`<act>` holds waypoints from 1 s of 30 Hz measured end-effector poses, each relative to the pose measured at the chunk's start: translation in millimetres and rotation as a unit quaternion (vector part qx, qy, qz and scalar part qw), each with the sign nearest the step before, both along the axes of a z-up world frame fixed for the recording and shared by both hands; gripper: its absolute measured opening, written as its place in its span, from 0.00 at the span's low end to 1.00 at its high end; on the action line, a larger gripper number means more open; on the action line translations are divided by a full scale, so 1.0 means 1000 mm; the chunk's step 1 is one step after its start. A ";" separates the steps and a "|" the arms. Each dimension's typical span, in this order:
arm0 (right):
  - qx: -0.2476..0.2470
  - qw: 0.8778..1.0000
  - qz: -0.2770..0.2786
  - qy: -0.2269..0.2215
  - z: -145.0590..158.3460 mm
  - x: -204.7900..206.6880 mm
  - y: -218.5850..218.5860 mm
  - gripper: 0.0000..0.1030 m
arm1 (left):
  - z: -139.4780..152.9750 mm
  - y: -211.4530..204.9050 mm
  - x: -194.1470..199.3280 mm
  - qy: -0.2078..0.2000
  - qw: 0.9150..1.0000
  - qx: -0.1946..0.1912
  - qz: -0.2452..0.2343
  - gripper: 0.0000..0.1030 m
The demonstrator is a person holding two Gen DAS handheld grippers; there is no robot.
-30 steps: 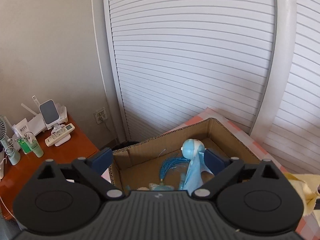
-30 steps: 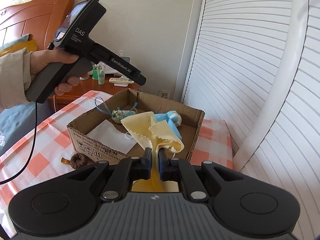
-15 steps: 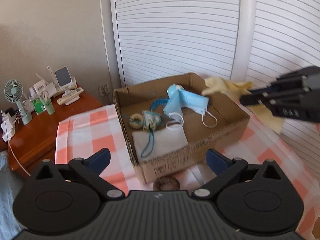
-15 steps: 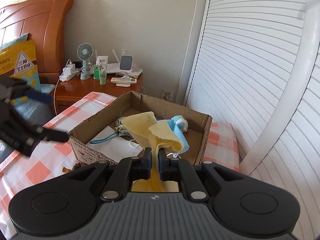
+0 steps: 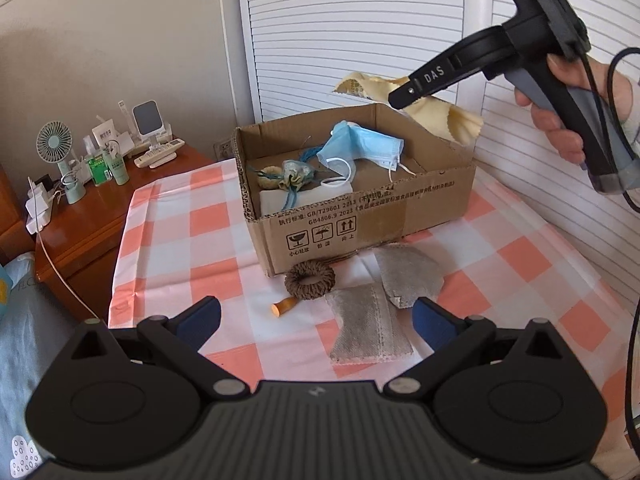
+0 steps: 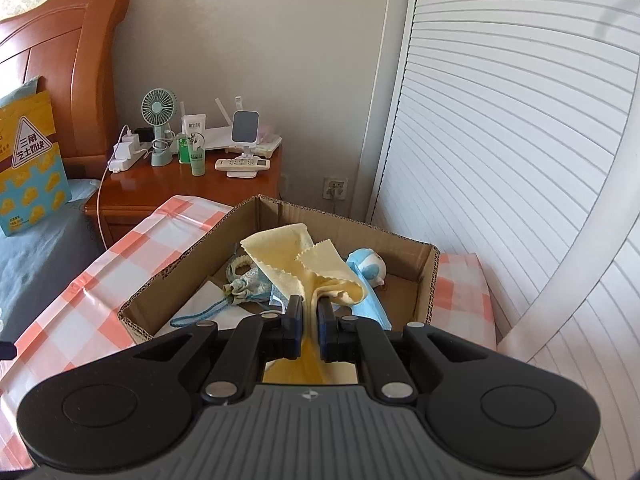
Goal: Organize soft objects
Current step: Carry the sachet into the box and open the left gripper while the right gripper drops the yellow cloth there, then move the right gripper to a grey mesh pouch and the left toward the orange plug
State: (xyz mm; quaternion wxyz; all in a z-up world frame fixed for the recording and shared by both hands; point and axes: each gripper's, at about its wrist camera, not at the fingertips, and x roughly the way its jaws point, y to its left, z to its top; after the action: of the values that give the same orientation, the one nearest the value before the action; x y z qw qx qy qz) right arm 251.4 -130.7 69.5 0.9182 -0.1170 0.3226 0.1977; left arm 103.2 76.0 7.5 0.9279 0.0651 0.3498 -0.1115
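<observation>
Left wrist view: left gripper (image 5: 316,316) spread wide, grasping nothing, above grey masks (image 5: 372,328) and brown scrunchie (image 5: 310,280) on the checked cloth (image 5: 172,240), near the cardboard box (image 5: 360,224)

Right wrist view: right gripper (image 6: 308,320) clenched on yellow cloth (image 6: 296,264), apparently over the box's near-right part; best carried further in past the rim, lowered clear of blue mask (image 6: 372,312), then released

A home bedroom: wooden headboard (image 6: 60,68) at ten o'clock, nightstand (image 6: 184,184) with desk fan (image 6: 158,108), louvred wardrobe doors (image 6: 500,140) at two o'clock
</observation>
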 end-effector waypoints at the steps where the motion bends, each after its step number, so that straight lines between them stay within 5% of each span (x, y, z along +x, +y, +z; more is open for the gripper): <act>1: -0.001 1.000 0.001 0.001 0.000 0.004 0.003 0.10 | -0.002 0.000 -0.001 0.002 1.000 0.000 0.002 0.99; 4: -0.007 1.000 0.001 0.005 -0.002 0.016 0.009 0.11 | -0.006 0.000 -0.002 0.007 1.000 -0.001 0.010 0.99; 6: -0.012 1.000 -0.003 0.004 -0.003 0.024 0.013 0.24 | -0.008 0.001 -0.001 0.013 1.000 -0.006 0.012 0.99; 8: -0.008 1.000 -0.011 0.009 -0.005 0.032 0.014 0.75 | -0.010 0.001 -0.001 0.016 1.000 -0.006 0.014 0.99; 10: -0.009 1.000 -0.022 0.012 -0.008 0.036 0.014 0.98 | -0.010 0.002 -0.002 0.017 1.000 -0.004 0.015 0.99; 30: 0.011 0.996 -0.086 0.034 -0.034 -0.041 0.000 1.00 | -0.014 0.004 -0.010 0.016 1.000 -0.008 0.008 0.99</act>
State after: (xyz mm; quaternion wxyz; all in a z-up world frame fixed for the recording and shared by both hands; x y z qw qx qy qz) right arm 210.3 -130.9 35.1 0.9217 -0.0718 0.3602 0.1250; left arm 93.5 80.1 -6.6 0.9235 0.0525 0.3645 -0.1077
